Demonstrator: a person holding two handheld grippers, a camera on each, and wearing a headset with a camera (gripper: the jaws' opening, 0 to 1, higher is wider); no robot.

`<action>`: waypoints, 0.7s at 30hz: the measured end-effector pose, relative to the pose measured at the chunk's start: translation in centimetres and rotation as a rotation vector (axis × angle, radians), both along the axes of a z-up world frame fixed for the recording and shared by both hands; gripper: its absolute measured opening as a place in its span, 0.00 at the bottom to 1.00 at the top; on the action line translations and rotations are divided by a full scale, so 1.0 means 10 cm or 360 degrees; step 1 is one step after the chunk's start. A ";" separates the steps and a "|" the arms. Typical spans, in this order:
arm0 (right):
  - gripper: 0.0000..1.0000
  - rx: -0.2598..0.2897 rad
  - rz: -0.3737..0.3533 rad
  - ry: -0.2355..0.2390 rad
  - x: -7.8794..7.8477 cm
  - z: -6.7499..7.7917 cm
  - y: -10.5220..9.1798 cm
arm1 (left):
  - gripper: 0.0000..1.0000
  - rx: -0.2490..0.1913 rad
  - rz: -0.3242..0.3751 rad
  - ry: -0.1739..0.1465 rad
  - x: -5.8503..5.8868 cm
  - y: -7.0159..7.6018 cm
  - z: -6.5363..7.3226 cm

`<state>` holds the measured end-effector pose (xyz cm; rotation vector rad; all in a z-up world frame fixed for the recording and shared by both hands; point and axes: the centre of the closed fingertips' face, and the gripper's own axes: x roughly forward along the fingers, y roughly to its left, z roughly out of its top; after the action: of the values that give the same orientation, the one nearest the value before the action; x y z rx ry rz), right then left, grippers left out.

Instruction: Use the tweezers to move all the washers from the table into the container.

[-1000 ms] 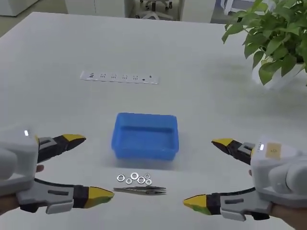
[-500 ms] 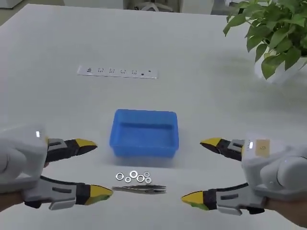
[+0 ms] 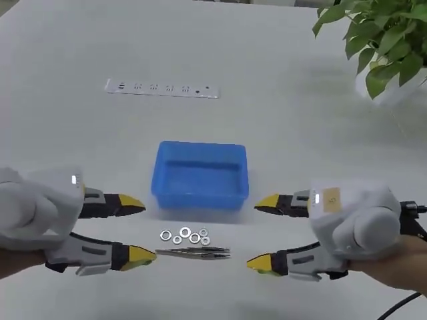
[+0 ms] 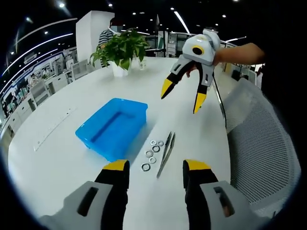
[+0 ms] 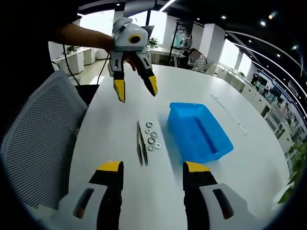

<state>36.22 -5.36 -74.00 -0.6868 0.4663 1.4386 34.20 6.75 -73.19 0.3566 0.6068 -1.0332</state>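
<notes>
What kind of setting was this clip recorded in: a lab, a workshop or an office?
Most likely an open-plan office. The work is on a large white table with a power strip on it, a mesh office chair stands beside it, and a potted plant sits at the far end.

Open-plan office: mesh chair (image 5: pixel 38 139) beside the right gripper (image 5: pixel 152 166), desk rows (image 5: pixel 72 60) beyond it, plant (image 4: pixel 122 48) ahead of the left gripper (image 4: pixel 157 165).
</notes>
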 end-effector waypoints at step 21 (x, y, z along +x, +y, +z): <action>0.27 -0.0110 0.0206 0.0022 -0.04 -0.28 0.20 | 0.27 0.0175 -0.0199 0.0060 -0.02 -0.05 -0.32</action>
<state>35.79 -3.34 -76.80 -0.7748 0.4915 1.5551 33.98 6.29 -76.42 0.4772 0.6837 -1.1311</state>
